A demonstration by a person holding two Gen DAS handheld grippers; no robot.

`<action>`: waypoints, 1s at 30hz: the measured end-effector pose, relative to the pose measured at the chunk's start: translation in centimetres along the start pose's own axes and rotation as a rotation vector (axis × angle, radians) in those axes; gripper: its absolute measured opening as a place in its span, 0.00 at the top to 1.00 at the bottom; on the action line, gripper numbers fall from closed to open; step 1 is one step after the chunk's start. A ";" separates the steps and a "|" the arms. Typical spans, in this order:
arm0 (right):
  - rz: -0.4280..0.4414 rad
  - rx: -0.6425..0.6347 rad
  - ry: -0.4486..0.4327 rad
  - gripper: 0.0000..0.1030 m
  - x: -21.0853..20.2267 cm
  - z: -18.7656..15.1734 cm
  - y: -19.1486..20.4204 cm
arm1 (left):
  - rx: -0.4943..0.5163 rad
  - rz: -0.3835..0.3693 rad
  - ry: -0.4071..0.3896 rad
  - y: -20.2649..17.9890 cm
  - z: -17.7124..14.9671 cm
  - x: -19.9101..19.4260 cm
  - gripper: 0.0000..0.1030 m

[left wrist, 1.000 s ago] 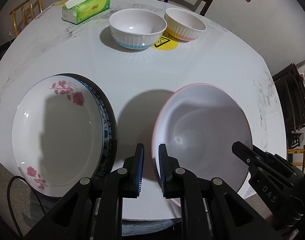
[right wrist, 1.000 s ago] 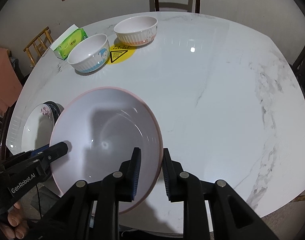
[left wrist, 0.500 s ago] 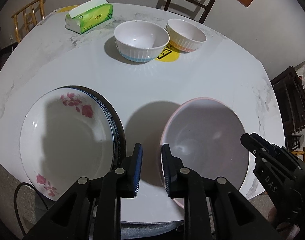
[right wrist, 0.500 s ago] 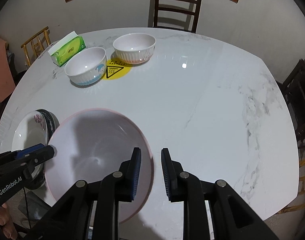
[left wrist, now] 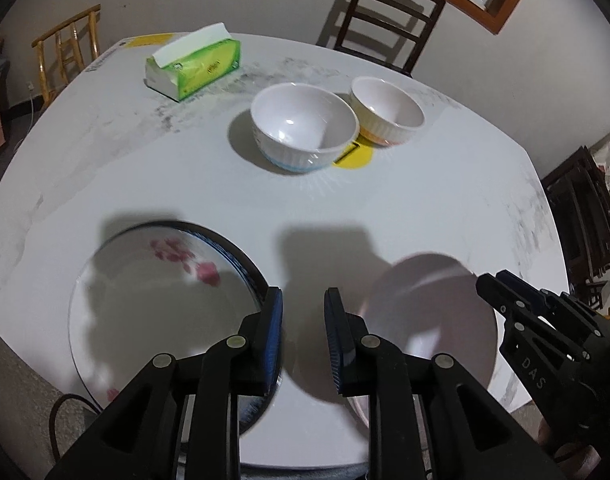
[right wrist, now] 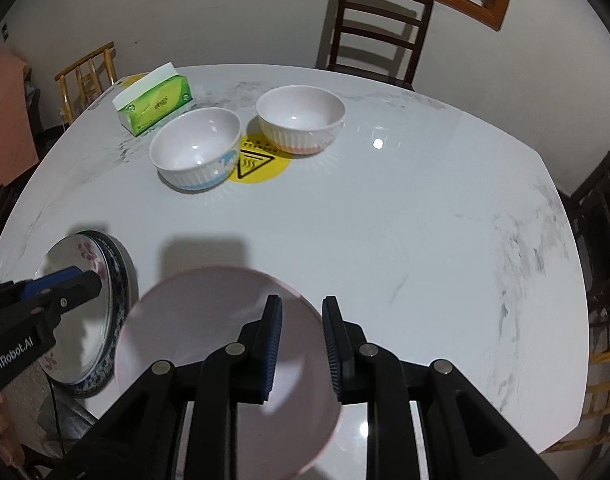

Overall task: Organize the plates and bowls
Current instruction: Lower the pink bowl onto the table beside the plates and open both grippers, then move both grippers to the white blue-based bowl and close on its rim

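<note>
A pink plate (left wrist: 433,320) (right wrist: 209,320) lies flat near the table's front edge. To its left is a stack of plates (left wrist: 157,304) (right wrist: 87,254) topped by a white one with red flowers. My left gripper (left wrist: 303,340) (right wrist: 93,280) hangs over bare table between the stack and the pink plate, jaws a narrow gap apart with nothing in them. My right gripper (right wrist: 303,344) (left wrist: 489,282) hovers above the pink plate's right rim. Its jaws are slightly apart and the pads do not press on the plate. At the back stand a blue-based bowl (left wrist: 305,132) (right wrist: 197,144) and an orange-based bowl (left wrist: 387,108) (right wrist: 301,114).
A green tissue box (left wrist: 197,68) (right wrist: 157,106) sits at the back left of the white marble table (right wrist: 425,220). A yellow warning sticker (right wrist: 261,164) lies between the bowls. A dark chair (right wrist: 377,28) stands behind the table, and a yellow one at the far left.
Both grippers have drawn back and upward from the pink plate, which stays on the table. The left jaws have widened and its rim has left them.
</note>
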State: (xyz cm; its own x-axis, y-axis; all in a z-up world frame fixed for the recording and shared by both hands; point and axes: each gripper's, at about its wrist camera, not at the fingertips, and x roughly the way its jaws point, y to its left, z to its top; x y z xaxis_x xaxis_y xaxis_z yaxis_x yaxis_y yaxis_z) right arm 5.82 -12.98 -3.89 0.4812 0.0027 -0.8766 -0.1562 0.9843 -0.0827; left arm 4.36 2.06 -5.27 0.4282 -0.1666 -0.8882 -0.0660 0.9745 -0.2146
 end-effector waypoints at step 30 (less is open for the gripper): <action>0.172 -0.032 -0.019 0.79 5.3 10.3 5.9 | -0.091 0.014 -0.146 6.2 10.5 3.6 0.78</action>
State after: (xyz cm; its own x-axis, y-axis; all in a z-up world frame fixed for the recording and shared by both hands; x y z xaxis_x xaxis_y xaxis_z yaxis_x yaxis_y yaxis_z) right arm 16.28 -5.31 -4.12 0.4613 0.1745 -0.8699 -0.2649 0.9628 0.0527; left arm 14.94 9.04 -5.48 0.5528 -0.1233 -0.8241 -0.1515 0.9576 -0.2449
